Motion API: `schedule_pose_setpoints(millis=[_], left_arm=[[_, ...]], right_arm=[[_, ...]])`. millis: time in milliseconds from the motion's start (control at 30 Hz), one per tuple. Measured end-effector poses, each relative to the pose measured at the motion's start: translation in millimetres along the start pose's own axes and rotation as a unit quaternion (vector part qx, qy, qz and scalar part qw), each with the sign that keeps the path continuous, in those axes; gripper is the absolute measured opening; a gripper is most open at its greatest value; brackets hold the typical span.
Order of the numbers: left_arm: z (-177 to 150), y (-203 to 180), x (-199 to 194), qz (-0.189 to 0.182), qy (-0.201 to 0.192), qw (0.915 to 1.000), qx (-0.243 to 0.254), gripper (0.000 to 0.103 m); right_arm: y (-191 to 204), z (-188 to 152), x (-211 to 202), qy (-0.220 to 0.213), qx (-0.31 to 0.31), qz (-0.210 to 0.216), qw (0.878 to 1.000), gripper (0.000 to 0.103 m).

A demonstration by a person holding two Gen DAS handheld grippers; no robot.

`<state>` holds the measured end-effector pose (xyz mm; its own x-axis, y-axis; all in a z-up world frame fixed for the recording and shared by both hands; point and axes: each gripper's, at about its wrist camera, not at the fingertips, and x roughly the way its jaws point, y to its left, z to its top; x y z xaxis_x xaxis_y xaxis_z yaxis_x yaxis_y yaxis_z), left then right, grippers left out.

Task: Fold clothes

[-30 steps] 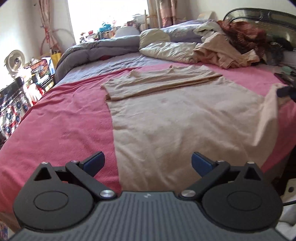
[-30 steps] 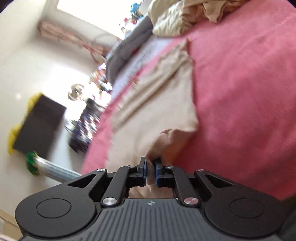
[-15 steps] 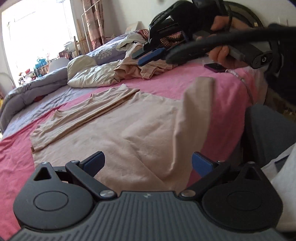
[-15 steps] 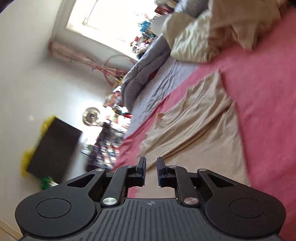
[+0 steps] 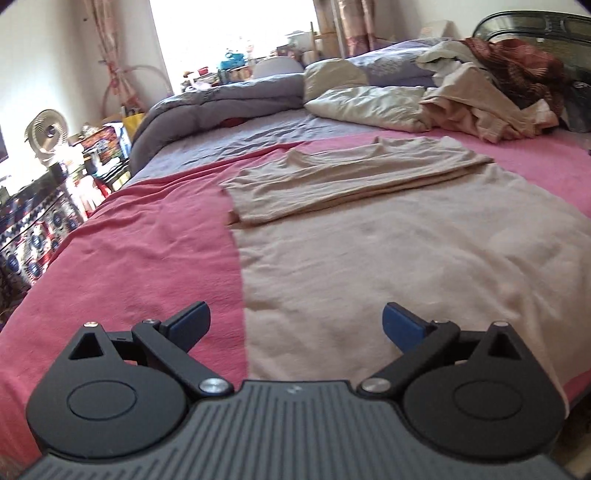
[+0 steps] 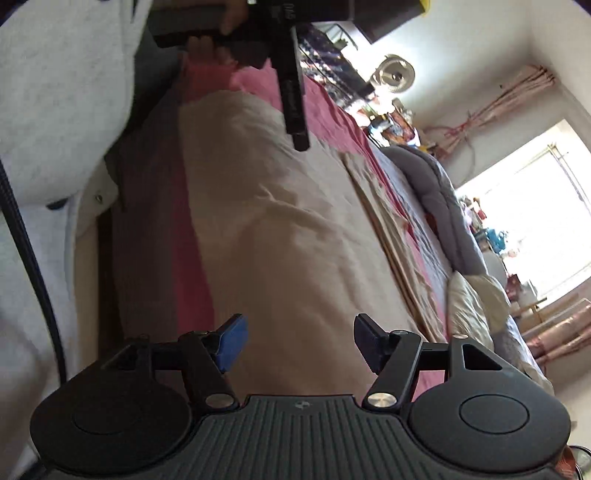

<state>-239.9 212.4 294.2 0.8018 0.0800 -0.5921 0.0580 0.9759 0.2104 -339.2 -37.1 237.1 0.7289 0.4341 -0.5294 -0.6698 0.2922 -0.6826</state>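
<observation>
There are no words you can read here. The black tool near the top of the right view has some print on it, but it is too blurry to make out.

Your left gripper (image 5: 296,322) has its blue pads (image 5: 192,320) wide apart and holds nothing. It hangs over the near edge of the beige shirt (image 5: 388,251), where the shirt meets the pink blanket (image 5: 140,258). Your right gripper (image 6: 300,341) is also spread apart, with nothing between its pads, and it hangs over the same shirt (image 6: 280,236).

The shirt lies flat on the pink blanket, near you. Its far part is folded over into a long strip (image 5: 343,177). The shirt's left edge runs straight, with bare pink blanket to its left. Its right side goes out of the left view.

Far back, a gray quilt (image 5: 221,103) lies next to a pile of clothes (image 5: 491,99) on the right. The window (image 5: 236,33) is so bright that the things in front of it are hard to see. In the right view, the person's white top (image 6: 48,103) covers the left side.
</observation>
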Motion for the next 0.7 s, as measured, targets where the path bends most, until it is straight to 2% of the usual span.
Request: schedule_pose_setpoints(millis=[133,233,300,333,367,433,500,567,700], left_arm=[[-10,22,-30,0.013,-0.012,0.9996,-0.022,0.101],[-20,29,-55,0.009,-0.017,0.9997,-0.012,0.101],[-28,27,-70,0.006,-0.021,0.9997,0.01,0.101],[-32,24,-76,0.002,-0.024,0.9994,0.024,0.101],[-35,19,-82,-0.004,-0.027,0.9987,0.042,0.101],[-41,8,-92,-0.019,-0.035,0.9958,0.083,0.101],[-46,-10,-100,-0.038,-0.046,0.9891,0.135,0.101],[-51,-29,-105,-0.058,-0.061,0.9786,0.188,0.101],[-56,-58,-109,-0.095,-0.086,0.9559,0.264,0.102]], right_arm=[[21,18,25,-0.074,-0.016,0.018,0.997,0.078],[30,30,40,-0.107,-0.046,0.038,0.992,0.076],[26,39,48,-0.093,-0.05,0.043,0.993,0.057],[21,44,51,-0.083,-0.046,0.043,0.995,0.034],[14,48,53,-0.072,-0.04,0.041,0.996,0.025],[-3,56,53,-0.059,-0.018,0.063,0.996,0.023],[-18,65,49,-0.059,0.008,0.067,0.996,0.021],[-38,75,45,-0.063,0.045,0.05,0.996,0.013],[-98,84,53,-0.049,0.156,0.026,0.986,0.008]])
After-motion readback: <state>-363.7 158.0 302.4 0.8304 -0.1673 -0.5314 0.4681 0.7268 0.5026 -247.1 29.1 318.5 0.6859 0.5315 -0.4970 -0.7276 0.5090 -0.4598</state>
